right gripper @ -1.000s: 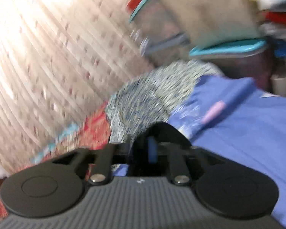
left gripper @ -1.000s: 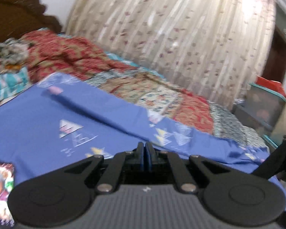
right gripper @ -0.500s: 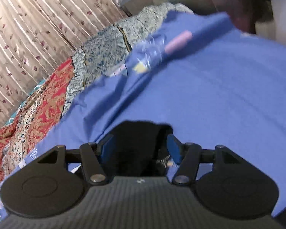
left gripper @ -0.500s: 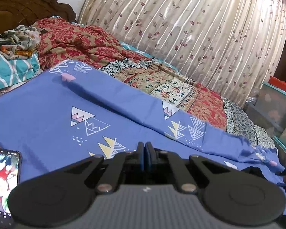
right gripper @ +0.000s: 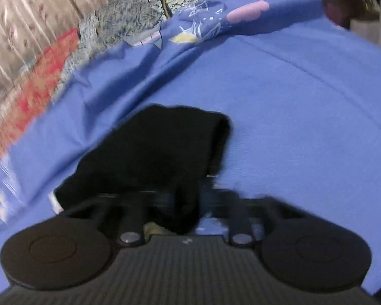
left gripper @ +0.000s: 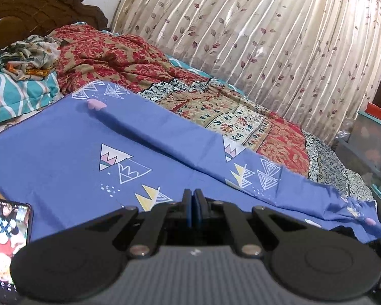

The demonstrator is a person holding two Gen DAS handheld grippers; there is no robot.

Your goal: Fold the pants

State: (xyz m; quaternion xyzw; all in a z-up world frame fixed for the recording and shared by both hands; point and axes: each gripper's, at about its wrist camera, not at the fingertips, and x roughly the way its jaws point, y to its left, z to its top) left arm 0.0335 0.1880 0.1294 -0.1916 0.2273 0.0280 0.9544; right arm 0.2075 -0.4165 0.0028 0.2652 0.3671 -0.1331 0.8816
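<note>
The black pants lie bunched on the blue sheet straight ahead in the right wrist view. A strip of their fabric runs down between the fingers of my right gripper. Its jaws are closing and pinch that strip; the fingers are blurred. My left gripper is shut, its blue pads pressed together with nothing seen between them, low over the same blue sheet. In the left wrist view a dark bit of cloth shows at the lower right edge.
A phone with a lit screen lies on the sheet at the left. Behind are a red patterned blanket, a teal pillow and a leaf-print curtain. A plastic storage box stands past the bed's right end.
The right gripper has come down onto the black pants, and its jaws have gone from wide apart to pinched on the fabric. The left gripper has hardly moved and stays shut.
</note>
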